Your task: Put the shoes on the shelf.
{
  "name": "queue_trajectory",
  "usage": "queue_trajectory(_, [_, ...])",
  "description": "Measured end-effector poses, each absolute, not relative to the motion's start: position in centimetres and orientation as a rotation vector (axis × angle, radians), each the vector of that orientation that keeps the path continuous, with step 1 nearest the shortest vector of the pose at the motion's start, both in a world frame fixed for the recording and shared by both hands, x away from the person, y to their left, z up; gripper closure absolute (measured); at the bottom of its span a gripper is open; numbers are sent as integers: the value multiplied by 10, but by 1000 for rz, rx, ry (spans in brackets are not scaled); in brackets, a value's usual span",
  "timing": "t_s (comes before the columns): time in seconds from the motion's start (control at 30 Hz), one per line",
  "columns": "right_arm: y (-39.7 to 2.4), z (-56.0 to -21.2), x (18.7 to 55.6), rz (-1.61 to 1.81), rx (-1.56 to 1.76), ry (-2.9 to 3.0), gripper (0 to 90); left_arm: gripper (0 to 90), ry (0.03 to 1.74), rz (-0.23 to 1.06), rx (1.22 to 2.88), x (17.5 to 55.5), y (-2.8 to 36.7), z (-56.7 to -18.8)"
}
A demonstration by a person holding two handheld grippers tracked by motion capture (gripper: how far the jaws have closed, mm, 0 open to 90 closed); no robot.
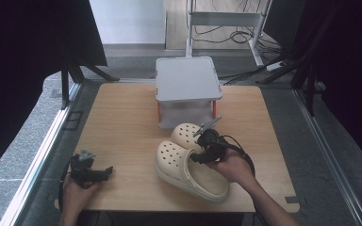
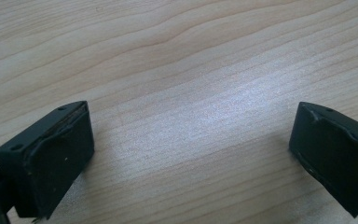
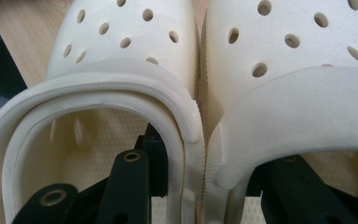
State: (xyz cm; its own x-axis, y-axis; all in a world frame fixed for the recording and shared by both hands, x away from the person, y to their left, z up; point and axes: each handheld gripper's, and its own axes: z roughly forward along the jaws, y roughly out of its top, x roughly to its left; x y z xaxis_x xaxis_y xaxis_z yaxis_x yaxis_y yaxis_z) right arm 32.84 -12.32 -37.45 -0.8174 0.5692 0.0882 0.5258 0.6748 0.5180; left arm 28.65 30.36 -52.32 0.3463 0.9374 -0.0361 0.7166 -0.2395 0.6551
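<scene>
Two cream clogs (image 1: 188,162) lie side by side just in front of the grey box (image 1: 187,79). The right gripper (image 3: 200,172) seems to pinch their touching sides together, one jaw inside each shoe, tips hidden. The left gripper (image 2: 191,149) rests far left of the clogs, jaws wide apart over bare table (image 1: 122,122).

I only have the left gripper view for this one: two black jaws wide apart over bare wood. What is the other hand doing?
Observer: The right gripper is at a pair of cream clogs lying side by side mid-table, toes pointing away from the person.
Operator: Is it gripping them?
Observer: The right gripper view shows one jaw inside each clog, with the two touching side walls caught between the jaws.
Operator: Anything else on the table?
Observer: A small grey-topped stand sits at the far edge, just beyond the clogs' toes.
</scene>
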Motion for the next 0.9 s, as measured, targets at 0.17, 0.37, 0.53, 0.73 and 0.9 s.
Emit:
queue_trajectory(0.17, [-126,-365,332,833,931,2792,642,0,1438,495,2034,287,304,-523])
queue_trajectory(0.37, [-129,-351,338,838,940,2787,642,0,1437,495,2034,287,304,-523])
queue_trajectory(0.53, [-129,-338,344,834,942,2782,642,0,1438,495,2032,287,303,-523])
queue_trajectory(0.73, [-129,-323,350,836,957,2768,642,0,1438,496,2029,287,303,-523])
queue_trajectory(0.9, [-129,-308,356,839,963,2755,642,0,1438,496,2028,287,303,-523])
